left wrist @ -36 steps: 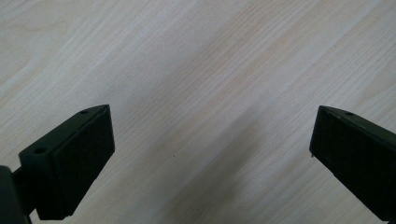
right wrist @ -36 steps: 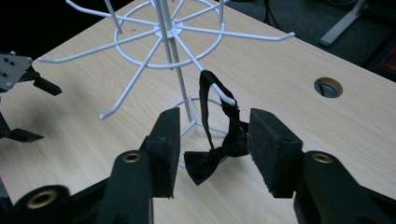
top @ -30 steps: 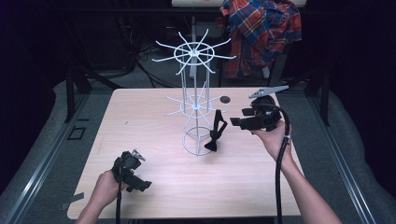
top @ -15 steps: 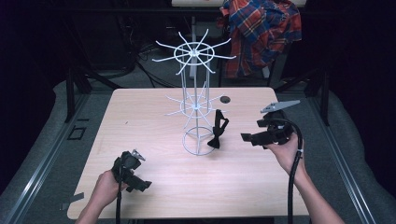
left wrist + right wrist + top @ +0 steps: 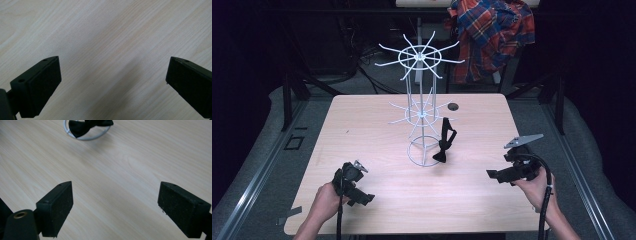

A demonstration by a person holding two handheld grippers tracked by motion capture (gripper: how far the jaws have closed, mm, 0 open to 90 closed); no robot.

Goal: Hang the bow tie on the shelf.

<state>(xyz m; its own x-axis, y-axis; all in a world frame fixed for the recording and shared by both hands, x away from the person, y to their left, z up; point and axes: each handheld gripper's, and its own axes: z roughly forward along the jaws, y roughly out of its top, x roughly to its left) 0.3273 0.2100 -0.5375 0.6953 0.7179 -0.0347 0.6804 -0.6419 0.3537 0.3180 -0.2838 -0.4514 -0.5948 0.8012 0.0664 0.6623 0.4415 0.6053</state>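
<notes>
A white wire rack (image 5: 419,117) with two tiers of spokes stands at the middle of the wooden table (image 5: 362,125). A black bow tie (image 5: 444,142) hangs from a lower spoke on its right side, reaching down to the base ring (image 5: 86,137). My right gripper (image 5: 491,174) is low over the table near the right edge and points left. It is open and its jaws have just been opening, with bare wood between them (image 5: 115,185); the bow tie (image 5: 87,124) lies far ahead. My left gripper (image 5: 362,197) rests at the front left, open over bare wood (image 5: 113,62).
A plaid shirt (image 5: 492,35) hangs behind the table at the back right. A small dark round cap (image 5: 454,106) sits in the tabletop behind the rack. Dark floor and metal rails (image 5: 257,170) border the table's left side.
My right gripper has drawn back from the bow tie toward the near right edge and sunk lower. The bow tie stays hanging on the rack. The left gripper has not moved.
</notes>
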